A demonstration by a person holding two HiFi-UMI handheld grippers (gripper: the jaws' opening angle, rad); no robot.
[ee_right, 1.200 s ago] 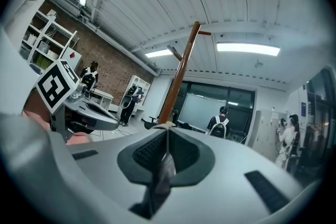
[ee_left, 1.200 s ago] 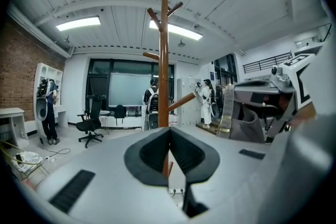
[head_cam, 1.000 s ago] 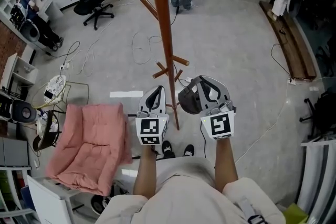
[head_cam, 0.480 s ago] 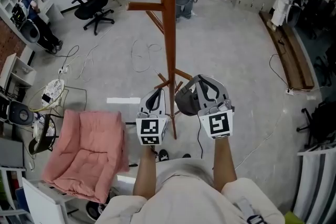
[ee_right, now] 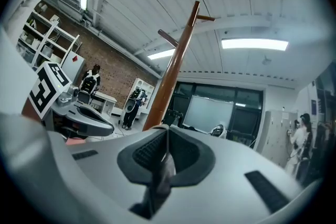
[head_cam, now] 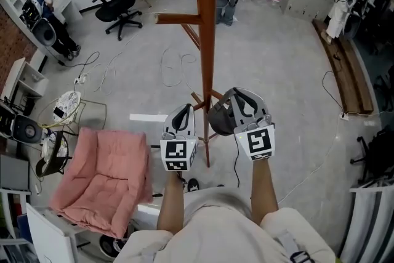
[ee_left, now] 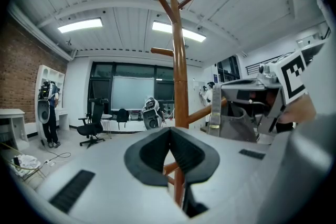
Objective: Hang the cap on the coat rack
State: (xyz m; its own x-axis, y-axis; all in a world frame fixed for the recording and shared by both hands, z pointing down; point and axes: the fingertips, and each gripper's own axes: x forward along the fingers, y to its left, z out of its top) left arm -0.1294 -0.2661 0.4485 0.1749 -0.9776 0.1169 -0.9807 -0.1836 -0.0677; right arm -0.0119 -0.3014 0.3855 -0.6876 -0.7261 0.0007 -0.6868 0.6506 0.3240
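Right gripper [head_cam: 240, 106]: pinching dark grey cap [head_cam: 219, 121]
Left gripper [head_cam: 182, 114]: pressed together, empty
Between them: tall brown wooden coat rack [head_cam: 207, 64]
Around: pink cushioned seat [head_cam: 104, 172], black office chair [head_cam: 120, 6]

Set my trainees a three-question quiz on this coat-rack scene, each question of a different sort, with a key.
1. True or false: the left tool is shut with nothing between its jaws.
2. Fill in: in the head view, the pink cushion lies to the ____ of the coat rack.
3. What holds the cap? A: the left tool. B: the right tool. C: a peg of the coat rack.

Key: 1 true; 2 left; 3 B.
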